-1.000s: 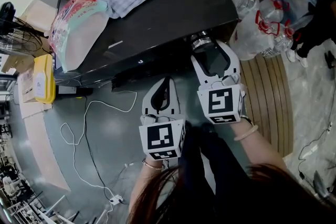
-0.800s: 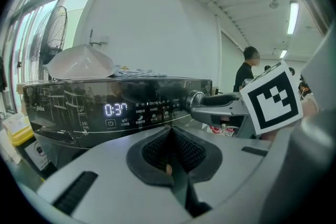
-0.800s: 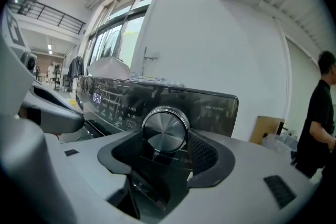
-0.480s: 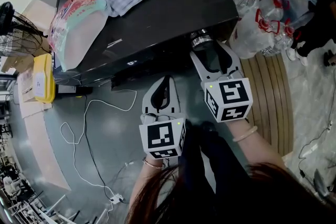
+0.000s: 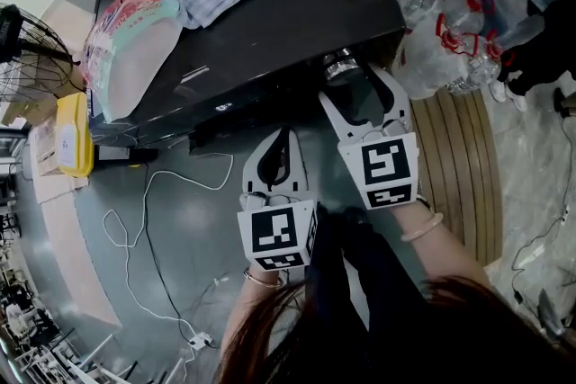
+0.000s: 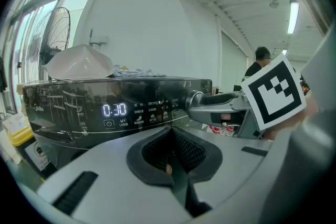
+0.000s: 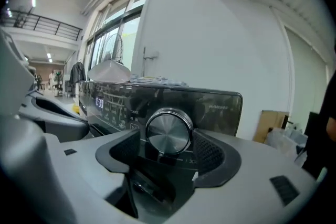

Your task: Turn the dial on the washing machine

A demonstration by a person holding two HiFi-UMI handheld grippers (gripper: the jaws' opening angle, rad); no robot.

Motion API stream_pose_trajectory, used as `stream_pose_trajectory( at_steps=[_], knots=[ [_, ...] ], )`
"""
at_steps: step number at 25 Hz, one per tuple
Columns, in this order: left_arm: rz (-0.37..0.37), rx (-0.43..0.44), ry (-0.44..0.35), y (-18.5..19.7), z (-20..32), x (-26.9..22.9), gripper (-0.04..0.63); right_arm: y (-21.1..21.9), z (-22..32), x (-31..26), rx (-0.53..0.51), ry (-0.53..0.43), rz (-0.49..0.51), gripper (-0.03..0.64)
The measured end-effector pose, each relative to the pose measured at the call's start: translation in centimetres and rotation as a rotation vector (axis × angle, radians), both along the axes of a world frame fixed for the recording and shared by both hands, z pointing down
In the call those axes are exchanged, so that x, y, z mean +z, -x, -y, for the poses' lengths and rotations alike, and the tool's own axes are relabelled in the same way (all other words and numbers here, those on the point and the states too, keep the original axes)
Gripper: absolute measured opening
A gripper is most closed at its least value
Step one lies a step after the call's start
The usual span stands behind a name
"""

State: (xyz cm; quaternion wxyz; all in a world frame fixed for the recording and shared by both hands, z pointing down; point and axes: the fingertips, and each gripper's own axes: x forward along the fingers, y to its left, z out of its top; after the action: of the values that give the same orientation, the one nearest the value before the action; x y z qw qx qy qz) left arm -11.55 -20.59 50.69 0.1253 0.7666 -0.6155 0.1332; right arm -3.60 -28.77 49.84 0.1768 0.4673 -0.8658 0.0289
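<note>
Right gripper view, right gripper (image 7: 167, 140) pinching the dial (image 7: 168, 131) — left gripper (image 6: 171, 136) jaws pressed together

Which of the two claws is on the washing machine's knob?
The right gripper: its jaws clasp the silver dial, while the left gripper is shut on nothing, short of the panel.

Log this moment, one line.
phase: at dial | right gripper: jaws astride dial, grip unclear | left gripper: shut, empty, short of machine | display: 0:30
</note>
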Motion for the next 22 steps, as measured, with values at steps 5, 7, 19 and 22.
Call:
stream_pose_trajectory(
  at_steps=[5,7,19,22],
  knots=[
    [-0.001,0.006,0.003,-0.2,-0.1,0.0,0.014,0.0,0.0,-0.3,-0.032,-0.064,-0.103,0.318],
    [0.000,0.007,0.004,-0.2,-0.1,0.0,0.014,-0.1,0.2,-0.3,-0.026,-0.065,-0.107,0.282],
    [0.003,0.004,0.010,0.1,-0.4,0.2,0.014,-1.1,0.5,-0.1,0.083,0.124,0.262,0.288],
    [0.002,0.005,0.011,0.2,-0.4,0.1,0.014,-1.2,0.5,-0.2,0.100,0.151,0.323,0.288]
  ],
)
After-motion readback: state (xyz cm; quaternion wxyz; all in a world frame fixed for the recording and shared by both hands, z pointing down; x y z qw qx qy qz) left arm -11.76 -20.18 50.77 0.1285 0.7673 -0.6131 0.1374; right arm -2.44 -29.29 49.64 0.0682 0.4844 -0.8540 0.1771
